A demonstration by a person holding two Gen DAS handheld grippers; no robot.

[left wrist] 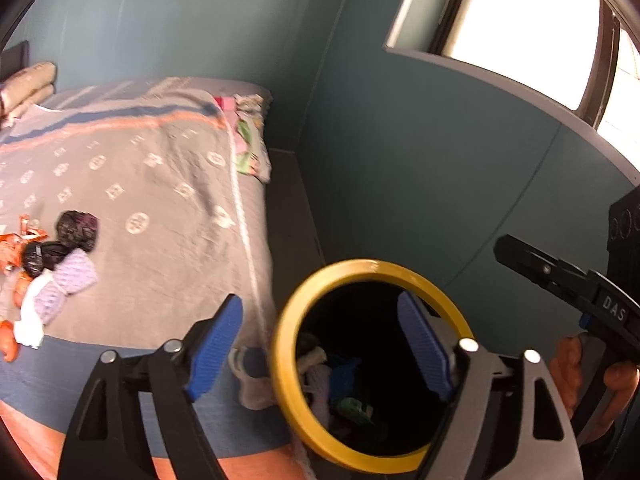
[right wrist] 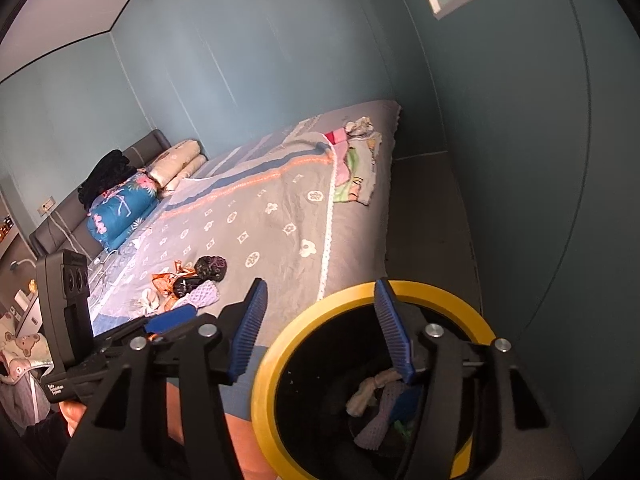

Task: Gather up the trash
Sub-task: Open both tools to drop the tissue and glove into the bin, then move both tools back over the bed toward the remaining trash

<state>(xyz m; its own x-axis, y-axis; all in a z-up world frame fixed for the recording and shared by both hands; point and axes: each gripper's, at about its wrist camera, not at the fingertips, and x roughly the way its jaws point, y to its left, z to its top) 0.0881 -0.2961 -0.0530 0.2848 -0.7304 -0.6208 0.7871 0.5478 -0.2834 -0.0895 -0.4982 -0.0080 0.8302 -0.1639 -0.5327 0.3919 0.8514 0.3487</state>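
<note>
A black bin with a yellow rim (left wrist: 288,364) stands on the floor beside the bed; it also shows in the right wrist view (right wrist: 264,392). Crumpled wrappers and paper lie inside it (right wrist: 374,400). A pile of trash (left wrist: 60,256) lies on the bed cover: black, lilac, white and orange pieces, also in the right wrist view (right wrist: 192,284). My left gripper (left wrist: 320,344) is open and empty over the bin's rim. My right gripper (right wrist: 320,328) is open and empty above the bin. The other gripper shows at each view's edge (left wrist: 560,280).
The bed with a grey patterned cover (right wrist: 260,220) fills the left. Folded cloth (right wrist: 356,168) lies at its far corner. Pillows and a blue quilt (right wrist: 120,208) sit at the headboard. A teal wall (right wrist: 500,160) and a narrow floor strip (right wrist: 428,220) run on the right.
</note>
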